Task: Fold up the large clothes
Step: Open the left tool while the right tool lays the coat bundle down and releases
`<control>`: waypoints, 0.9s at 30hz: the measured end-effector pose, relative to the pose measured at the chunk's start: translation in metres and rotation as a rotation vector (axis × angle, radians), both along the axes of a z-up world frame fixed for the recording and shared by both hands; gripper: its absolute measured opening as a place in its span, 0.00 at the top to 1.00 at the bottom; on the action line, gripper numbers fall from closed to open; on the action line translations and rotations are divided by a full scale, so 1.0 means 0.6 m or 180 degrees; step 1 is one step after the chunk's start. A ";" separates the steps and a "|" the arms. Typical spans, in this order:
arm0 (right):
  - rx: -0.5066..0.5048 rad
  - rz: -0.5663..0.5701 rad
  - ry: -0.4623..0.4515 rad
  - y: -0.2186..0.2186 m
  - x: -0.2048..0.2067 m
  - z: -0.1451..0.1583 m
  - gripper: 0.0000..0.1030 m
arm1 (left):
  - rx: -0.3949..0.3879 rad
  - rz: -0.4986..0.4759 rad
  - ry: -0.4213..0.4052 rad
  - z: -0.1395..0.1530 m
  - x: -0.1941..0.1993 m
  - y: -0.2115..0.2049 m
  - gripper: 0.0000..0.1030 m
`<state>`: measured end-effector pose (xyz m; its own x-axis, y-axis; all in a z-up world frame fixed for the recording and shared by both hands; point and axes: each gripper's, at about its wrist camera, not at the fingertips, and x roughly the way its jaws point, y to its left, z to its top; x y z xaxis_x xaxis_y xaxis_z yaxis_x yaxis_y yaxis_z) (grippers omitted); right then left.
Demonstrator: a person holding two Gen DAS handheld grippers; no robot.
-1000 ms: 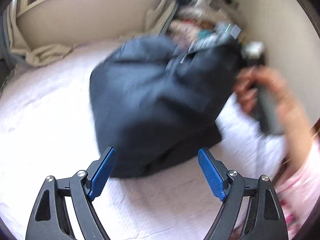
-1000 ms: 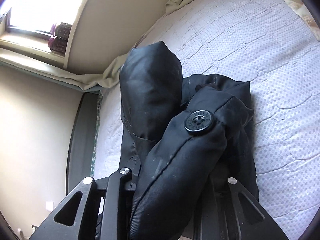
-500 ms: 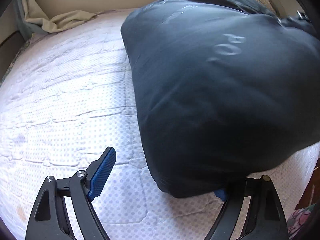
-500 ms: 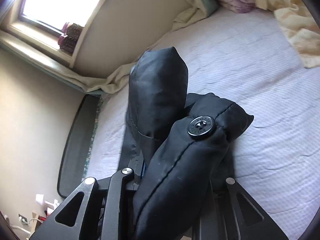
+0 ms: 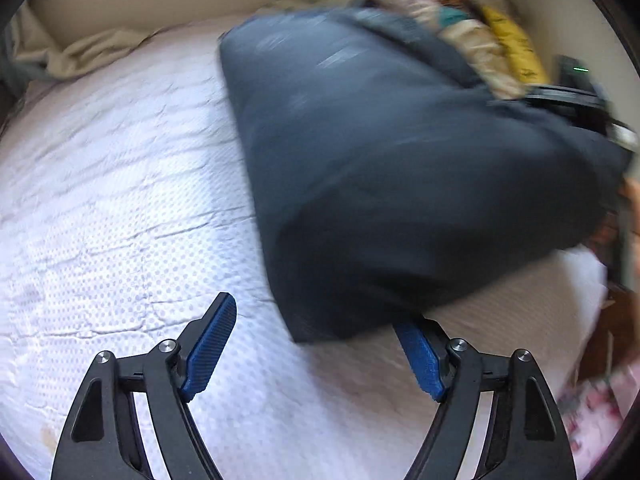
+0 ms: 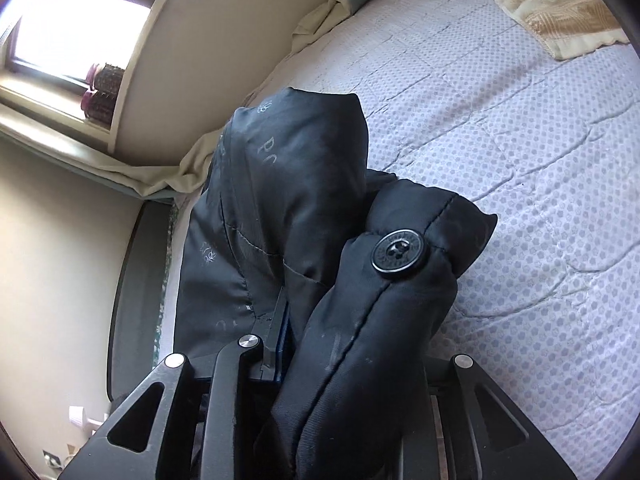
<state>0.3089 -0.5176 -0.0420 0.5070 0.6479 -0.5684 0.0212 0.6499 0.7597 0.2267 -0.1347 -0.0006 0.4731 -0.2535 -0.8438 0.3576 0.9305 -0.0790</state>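
A dark padded jacket (image 5: 392,184) hangs bunched above the bed, blurred by motion in the left wrist view. Its lower corner (image 5: 340,328) dangles between the fingers of my left gripper (image 5: 316,316) and hides the right blue pad's tip. Those jaws are wide and closing, and neither pad presses on the cloth. My right gripper (image 6: 320,320) is shut on a thick fold of the jacket (image 6: 296,184), with a black button (image 6: 398,254) just ahead of it. From the left view its black body (image 5: 576,92) shows at the jacket's upper right.
A white dotted mattress cover (image 5: 120,208) spreads under both grippers. Beige sheet (image 5: 80,52) lies bunched along the headboard. Piled clothes (image 5: 472,28) sit at the far right corner. A yellow towel (image 6: 560,12) lies on the bed. A person's hand (image 5: 632,208) is at the right edge.
The jacket has swung right and away from the left camera, which it nearly filled half a second ago. The left gripper has sunk toward the bed. The right gripper keeps its hold.
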 end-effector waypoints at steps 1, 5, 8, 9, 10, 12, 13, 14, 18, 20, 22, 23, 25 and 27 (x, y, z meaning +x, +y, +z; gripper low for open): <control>-0.0011 0.0010 -0.0012 -0.001 -0.001 0.000 0.80 | -0.0030 -0.0067 -0.0058 0.013 -0.010 -0.001 0.21; 0.0011 0.0017 -0.0020 0.004 0.003 0.000 0.78 | -0.0297 -0.0163 -0.0428 0.084 -0.017 0.002 0.21; 0.0080 0.0004 -0.0020 -0.005 -0.004 -0.013 0.76 | -0.0346 -0.0160 -0.0518 0.109 0.004 -0.014 0.21; 0.0101 -0.0005 -0.0024 -0.004 -0.004 -0.015 0.76 | -0.0348 -0.0178 -0.0506 0.109 0.017 -0.025 0.21; 0.0131 -0.0012 -0.0032 -0.004 -0.005 -0.018 0.75 | -0.0324 -0.0202 -0.0480 0.106 0.023 -0.035 0.21; 0.0177 -0.0016 -0.0031 0.000 -0.007 -0.023 0.73 | -0.0148 -0.0253 -0.0390 0.085 0.039 -0.061 0.21; 0.0181 -0.0020 -0.0030 0.002 -0.009 -0.025 0.71 | -0.0065 -0.0257 -0.0331 0.075 0.043 -0.078 0.21; 0.0157 -0.0033 -0.0026 0.003 -0.010 -0.026 0.70 | 0.0021 -0.0247 -0.0267 0.064 0.044 -0.090 0.18; -0.0037 -0.0110 0.0167 -0.005 -0.016 -0.012 0.43 | 0.0260 -0.0233 -0.0206 0.029 0.056 -0.125 0.11; -0.0337 -0.0197 0.0242 -0.012 -0.025 0.014 0.34 | 0.0317 -0.0220 -0.0215 0.024 0.059 -0.138 0.10; -0.0800 -0.0317 0.0168 -0.014 -0.041 0.055 0.33 | 0.0337 -0.0211 -0.0239 0.024 0.058 -0.145 0.10; -0.1085 -0.0408 0.0062 -0.012 -0.053 0.080 0.33 | 0.0346 -0.0204 -0.0246 0.023 0.058 -0.147 0.10; -0.1605 -0.0610 -0.0258 -0.002 -0.081 0.131 0.38 | 0.0338 -0.0184 -0.0254 0.020 0.051 -0.149 0.09; -0.1627 -0.0520 -0.0636 0.015 -0.099 0.169 0.47 | 0.0336 -0.0167 -0.0265 0.018 0.051 -0.151 0.10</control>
